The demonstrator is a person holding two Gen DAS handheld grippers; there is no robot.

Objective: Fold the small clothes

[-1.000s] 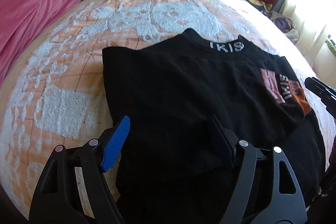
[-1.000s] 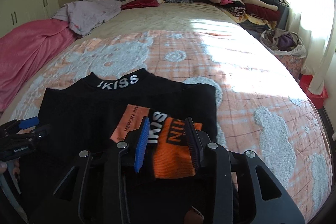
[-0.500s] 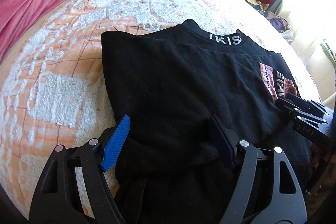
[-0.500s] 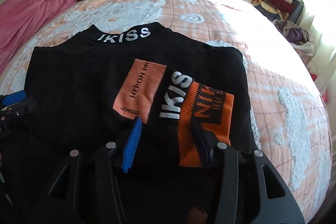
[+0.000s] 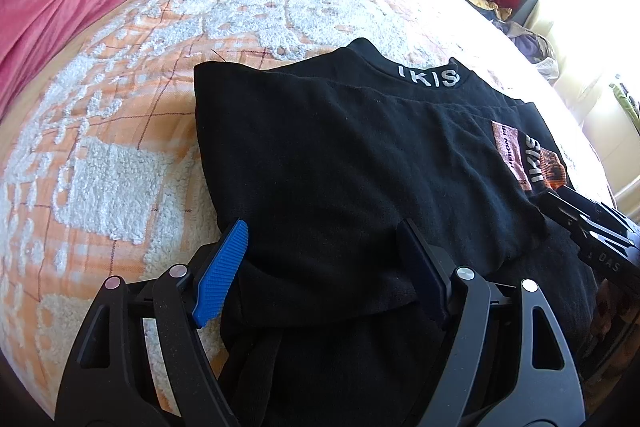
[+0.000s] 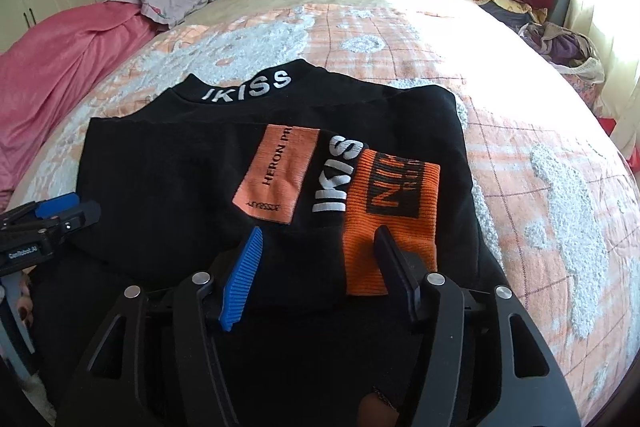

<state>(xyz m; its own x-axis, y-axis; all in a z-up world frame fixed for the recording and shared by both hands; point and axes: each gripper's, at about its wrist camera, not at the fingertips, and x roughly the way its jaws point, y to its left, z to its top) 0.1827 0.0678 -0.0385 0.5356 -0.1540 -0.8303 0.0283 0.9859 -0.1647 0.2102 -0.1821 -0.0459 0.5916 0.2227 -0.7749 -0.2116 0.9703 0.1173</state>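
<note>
Black top [image 6: 168, 183]: lies folded on the patterned bedspread [image 6: 520, 131], collar at 12 o'clock.
Left gripper [image 5: 324, 267]: jaws spread wide, straddling the top's near fold at 6 o'clock, no pinch visible.
Right gripper [image 6: 320, 267]: jaws opening over the orange cuff [image 6: 384, 219], pads clear of cloth.

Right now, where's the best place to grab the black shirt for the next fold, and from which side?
Probably the near fold edge of the black shirt, at its two near corners, coming from the near side. There the cloth doubles over into a raised lip. The left gripper stands open around that lip; the right gripper has its jaws opening over the orange cuff, pads off the cloth.
</note>
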